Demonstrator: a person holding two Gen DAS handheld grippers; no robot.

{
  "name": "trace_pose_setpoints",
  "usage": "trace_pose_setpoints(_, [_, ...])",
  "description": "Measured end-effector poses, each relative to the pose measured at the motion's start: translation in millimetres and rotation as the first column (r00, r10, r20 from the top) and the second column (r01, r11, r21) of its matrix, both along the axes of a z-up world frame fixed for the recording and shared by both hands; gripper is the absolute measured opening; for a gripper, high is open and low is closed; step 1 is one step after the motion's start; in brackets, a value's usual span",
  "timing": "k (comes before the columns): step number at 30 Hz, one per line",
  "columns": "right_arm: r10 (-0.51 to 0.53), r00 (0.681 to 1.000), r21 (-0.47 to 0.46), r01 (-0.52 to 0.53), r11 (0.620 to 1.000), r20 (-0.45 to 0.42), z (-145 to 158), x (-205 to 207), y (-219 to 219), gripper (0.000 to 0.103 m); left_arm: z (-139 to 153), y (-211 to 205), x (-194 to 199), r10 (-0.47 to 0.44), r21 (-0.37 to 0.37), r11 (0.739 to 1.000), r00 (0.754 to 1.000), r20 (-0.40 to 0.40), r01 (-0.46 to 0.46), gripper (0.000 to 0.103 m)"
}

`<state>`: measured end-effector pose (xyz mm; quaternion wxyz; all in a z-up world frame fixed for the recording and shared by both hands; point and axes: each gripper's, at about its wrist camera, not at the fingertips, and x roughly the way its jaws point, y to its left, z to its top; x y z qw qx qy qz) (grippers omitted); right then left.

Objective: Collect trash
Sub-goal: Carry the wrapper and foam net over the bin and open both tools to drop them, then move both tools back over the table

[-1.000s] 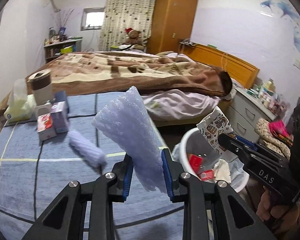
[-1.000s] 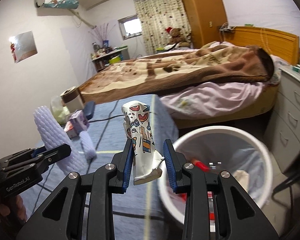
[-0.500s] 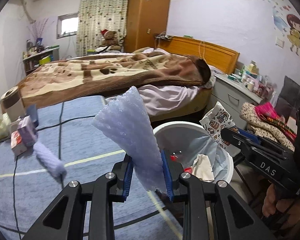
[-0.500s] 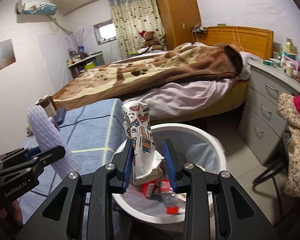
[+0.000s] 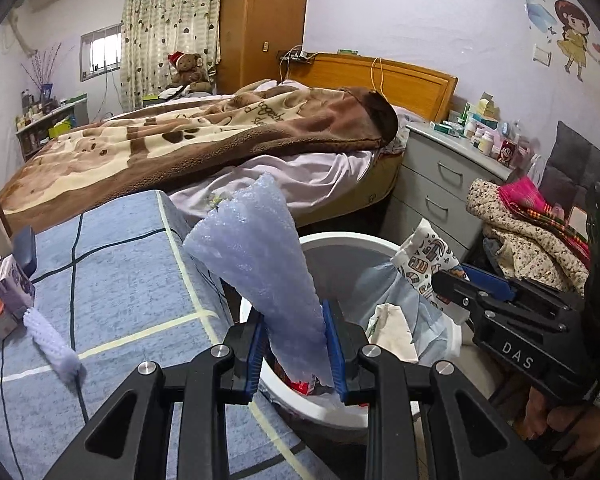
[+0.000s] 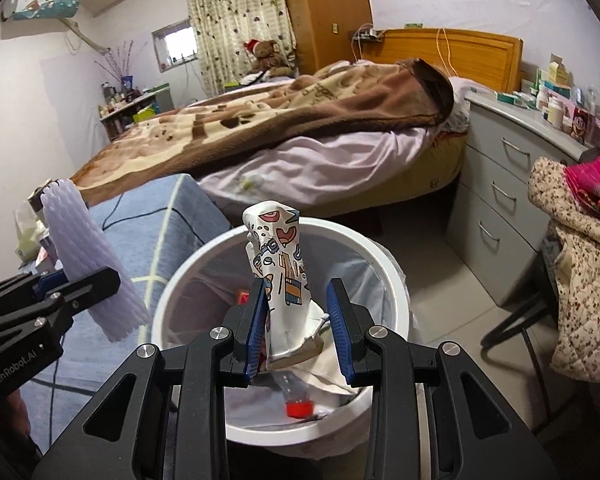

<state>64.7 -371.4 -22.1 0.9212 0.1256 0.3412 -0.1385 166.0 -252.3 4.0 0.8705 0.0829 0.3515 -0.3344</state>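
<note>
Both grippers have swung from over the blue desk [image 5: 112,280] toward the white bin [image 6: 392,280]; the bin now sits right under them, closer than a second ago. Left gripper [image 5: 296,348] clenched on a lilac foam net [image 5: 260,264], which stands up between the blue fingers [image 5: 254,350], its lower end over the bin's near rim. Right gripper [image 6: 298,330] grasps a crumpled printed paper cup [image 6: 280,264], upright, held above the bin's opening. Bin has a clear liner, with a red-capped bottle [image 6: 298,402] and white paper scraps inside. Second foam net [image 5: 50,340] lies on the desk at left, just beside small boxes [image 5: 10,296]. Bed with brown blanket [image 5: 204,140] behind the desk; grey drawers [image 6: 508,184] at right.
</note>
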Motion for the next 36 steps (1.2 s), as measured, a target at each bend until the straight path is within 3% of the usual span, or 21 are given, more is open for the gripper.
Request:
trace_pose_setpoints(8, [-0.01, 0.999, -0.005, 0.009, 1.0, -0.036, -7.7, 7.6, -7.5, 0.034, -8.9, -9.7, 10.1, -0.015, 0.006, 1.0, 1.0, -0.021, 0.015, 0.029])
trace_pose_setpoints(16, [-0.03, 0.997, -0.04, 0.027, 0.999, -0.069, -12.3, 10.9, -7.7, 0.036, -12.9, -12.8, 14.4, -0.02, 0.006, 1.0, 1.0, -0.024, 0.02, 0.046])
trace_pose_setpoints(18, [-0.031, 0.997, -0.037, 0.028, 0.999, -0.066, -11.5, 12.0, -8.3, 0.05, -12.2, -11.8, 15.3, -0.023, -0.004, 1.0, 0.999, -0.029, 0.023, 0.049])
trace_pose_setpoints(20, [-0.032, 0.998, -0.033, 0.03, 0.999, -0.059, -9.7, 9.8, -8.9, 0.055, -11.2, -11.9, 15.2, -0.02, -0.004, 1.0, 0.999, -0.025, 0.02, 0.053])
trace_pose_setpoints(36, [-0.014, 1.0, -0.033, 0.014, 0.999, 0.002, 6.4, 9.6, 7.5, 0.055, 12.3, 21.9, 8.7, 0.03, -0.04, 0.999, 1.0, 0.007, -0.03, 0.054])
